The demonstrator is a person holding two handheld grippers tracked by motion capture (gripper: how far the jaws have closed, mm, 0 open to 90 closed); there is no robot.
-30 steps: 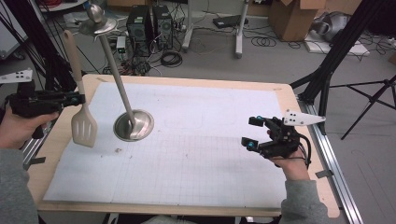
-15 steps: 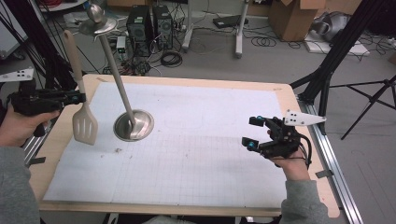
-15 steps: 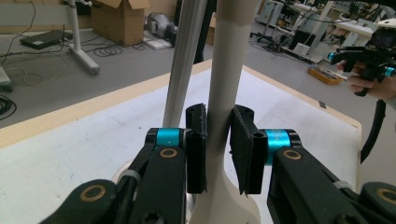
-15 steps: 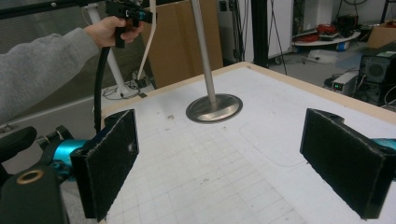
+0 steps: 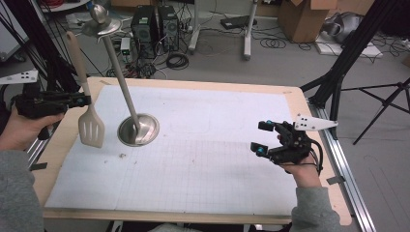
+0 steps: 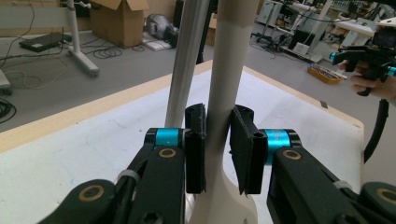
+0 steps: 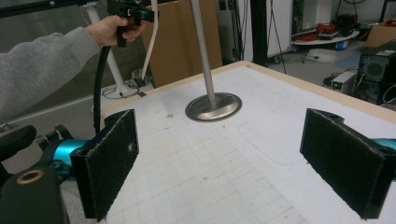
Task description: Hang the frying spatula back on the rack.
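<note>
1. I have the left gripper [image 5: 80, 100] at the table's left edge, clamped on the handle of a beige spatula [image 5: 87, 108]. In the left gripper view the two pads press the handle from both sides.

2. The spatula hangs off the table [image 5: 203, 203], handle up and tilted a little away from me, slotted blade down. The blade sits just left of the stand's base; from the high view I cannot tell whether its tip touches the mat.

3. The stand [image 5: 139, 129] is a round metal base on the white mat with a long metal pole rising from it, leaning toward the far left. At the pole's top is a small dish with a ball-shaped knob.

4. In the left gripper view the pole [image 6: 187, 60] runs up just behind the spatula handle [image 6: 224, 74], close beside it; I cannot tell whether they touch.

5. My right gripper [image 5: 261, 137] rests near the table's right edge, well apart from the stand and the spatula. Its jaws stand wide apart with nothing between them; the right gripper view shows the bare gridded mat in the gap.

6. In the right gripper view I see the stand's base [image 7: 213, 106] ahead, and farther off the left hand [image 7: 112, 28] holding its gripper with the spatula hanging from it.
</note>
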